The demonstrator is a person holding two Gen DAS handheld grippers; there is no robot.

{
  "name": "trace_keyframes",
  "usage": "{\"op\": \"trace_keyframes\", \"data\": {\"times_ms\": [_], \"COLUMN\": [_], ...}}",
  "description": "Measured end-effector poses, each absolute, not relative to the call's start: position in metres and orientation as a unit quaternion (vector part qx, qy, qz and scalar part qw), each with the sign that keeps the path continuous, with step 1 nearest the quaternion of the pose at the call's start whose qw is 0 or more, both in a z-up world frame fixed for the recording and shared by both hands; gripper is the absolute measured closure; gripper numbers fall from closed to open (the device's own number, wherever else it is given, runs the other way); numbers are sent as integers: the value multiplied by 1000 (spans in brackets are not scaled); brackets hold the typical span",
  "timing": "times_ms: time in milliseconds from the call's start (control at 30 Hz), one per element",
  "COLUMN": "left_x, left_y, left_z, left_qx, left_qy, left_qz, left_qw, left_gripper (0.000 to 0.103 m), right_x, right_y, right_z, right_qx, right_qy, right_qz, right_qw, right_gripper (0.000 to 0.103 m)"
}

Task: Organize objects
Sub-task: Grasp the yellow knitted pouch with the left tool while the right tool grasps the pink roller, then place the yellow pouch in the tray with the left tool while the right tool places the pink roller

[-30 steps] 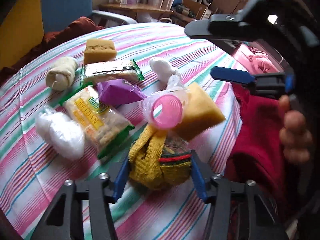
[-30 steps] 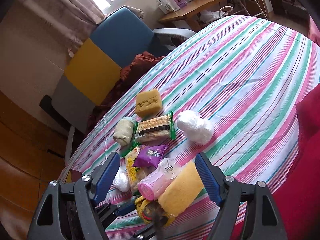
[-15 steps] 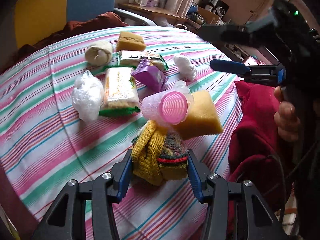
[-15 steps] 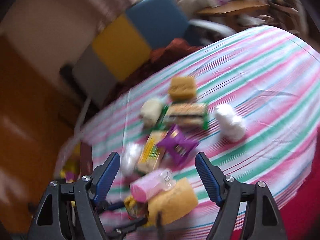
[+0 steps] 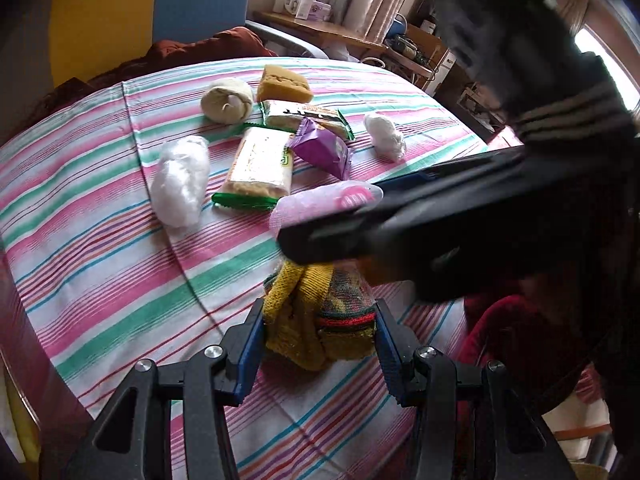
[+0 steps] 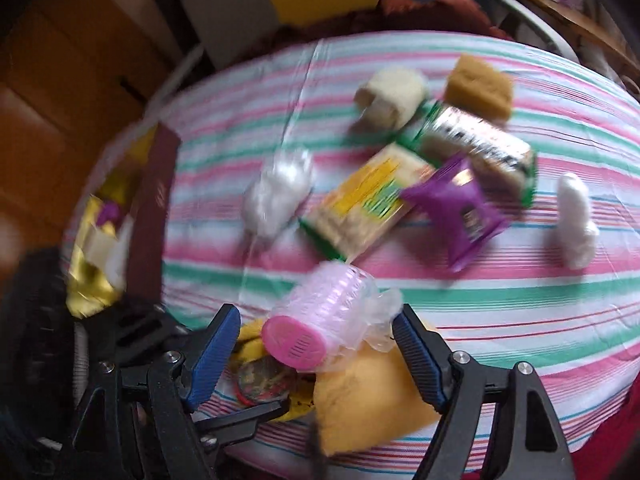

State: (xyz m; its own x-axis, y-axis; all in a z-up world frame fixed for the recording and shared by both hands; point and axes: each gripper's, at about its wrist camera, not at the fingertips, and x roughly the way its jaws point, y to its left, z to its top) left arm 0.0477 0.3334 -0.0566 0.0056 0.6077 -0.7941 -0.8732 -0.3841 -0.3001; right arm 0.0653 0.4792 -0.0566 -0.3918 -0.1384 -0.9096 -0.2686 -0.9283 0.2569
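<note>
My left gripper (image 5: pixel 320 332) is shut on a yellow knitted bundle (image 5: pixel 316 316) with a red and green band, near the table's front edge. A pink hair roller in clear wrap (image 6: pixel 316 320) lies on a yellow sponge (image 6: pixel 368 392). My right gripper (image 6: pixel 316 340) straddles the roller and its jaws are closing. The left pad stands apart from it and the right pad is at the loose wrap. In the left wrist view the right gripper's dark body (image 5: pixel 400 216) crosses in front and hides the sponge, with only the roller's end (image 5: pixel 332 200) showing.
On the striped tablecloth (image 5: pixel 100 280) lie two biscuit packs (image 5: pixel 260 164) (image 5: pixel 308 114), a purple packet (image 5: pixel 324 150), two white plastic bundles (image 5: pixel 180 180) (image 5: pixel 384 138), a cream roll (image 5: pixel 226 100) and a second sponge (image 5: pixel 284 84). A dark red box with gold lining (image 6: pixel 152 216) stands at the table's left edge.
My right gripper has swung down and rolled over the pink roller, narrowing its jaws and crossing in front of the left camera. The left gripper shifted sideways, still clamped on the knitted bundle.
</note>
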Motion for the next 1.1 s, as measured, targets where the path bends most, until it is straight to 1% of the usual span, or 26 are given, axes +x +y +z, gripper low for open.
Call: {"op": "trace_keyframes", "data": {"times_ms": [67, 100, 200, 333, 533, 633, 867, 1100], "left_x": [49, 49, 49, 49, 49, 51, 53, 49], "left_y": [330, 328, 325, 320, 316, 316, 310, 296], "left_z": [-56, -57, -59, -61, -63, -60, -51, -32], "left_qx": [-462, -462, -465, -470, -474, -470, -456, -436], "left_qy": [142, 141, 139, 132, 130, 129, 133, 125], "left_qz": [692, 692, 691, 690, 691, 694, 708, 730], "left_qw": [536, 536, 536, 534, 530, 530, 523, 511], "left_gripper": [52, 52, 52, 52, 52, 56, 61, 62], "right_x": [64, 66, 75, 79, 90, 94, 88, 88], "right_y": [481, 486, 508, 525, 538, 545, 529, 525], "right_z": [-61, -60, -57, -58, -48, -41, -33, -30], "right_qx": [-551, -544, -523, -516, -464, -441, -433, -429], "right_qy": [180, 193, 225, 229, 301, 326, 305, 292], "right_qz": [813, 815, 816, 806, 823, 829, 843, 852], "right_qw": [58, 62, 104, 177, 132, 109, 87, 77], "right_gripper": [35, 43, 43, 43, 43, 43, 43, 43]}}
